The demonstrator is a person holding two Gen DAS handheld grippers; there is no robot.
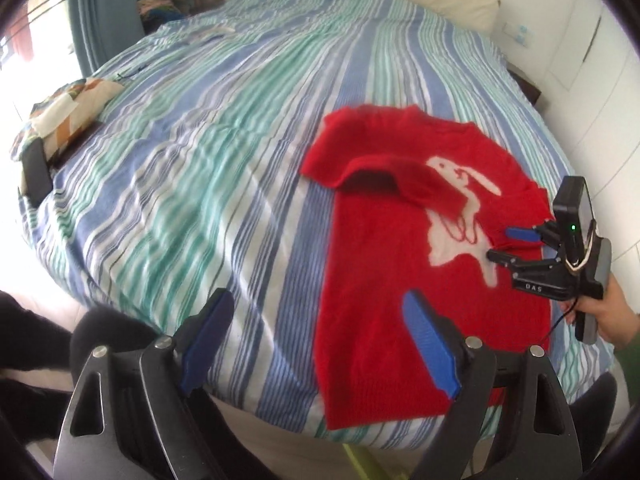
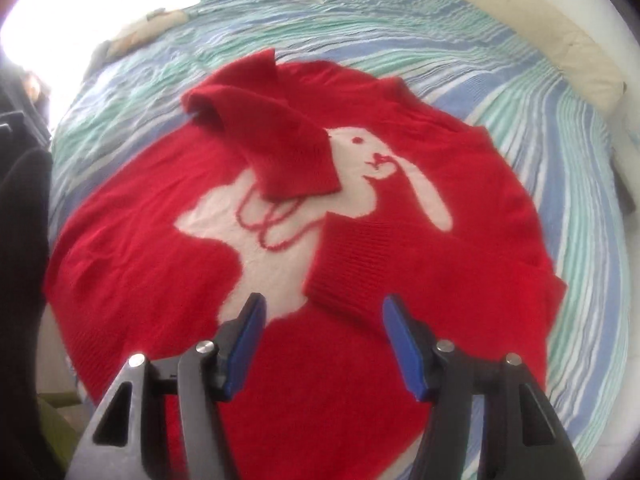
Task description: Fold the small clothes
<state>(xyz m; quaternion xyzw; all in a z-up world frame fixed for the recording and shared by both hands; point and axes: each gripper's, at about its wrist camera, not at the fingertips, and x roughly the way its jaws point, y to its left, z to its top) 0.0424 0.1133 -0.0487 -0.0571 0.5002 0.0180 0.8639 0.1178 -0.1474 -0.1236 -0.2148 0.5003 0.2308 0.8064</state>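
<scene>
Red knit sweater [image 2: 340,240] lies flat on the striped bedspread [image 1: 180,184], both sleeves folded across its white rabbit. Left gripper [image 1: 320,344], jaws wide and empty, hangs at its seven o'clock edge; right gripper [image 2: 324,344], likewise spread, at six. Soft, limp, light; probably best pinched at the hem corners. Hem is partly hidden behind the grippers.

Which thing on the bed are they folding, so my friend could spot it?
Find the big bed with the blue-and-green striped cover. Near its front edge lies a red sweater, both sleeves folded inward. It is the only red thing there, with a white bunny on its front.
</scene>
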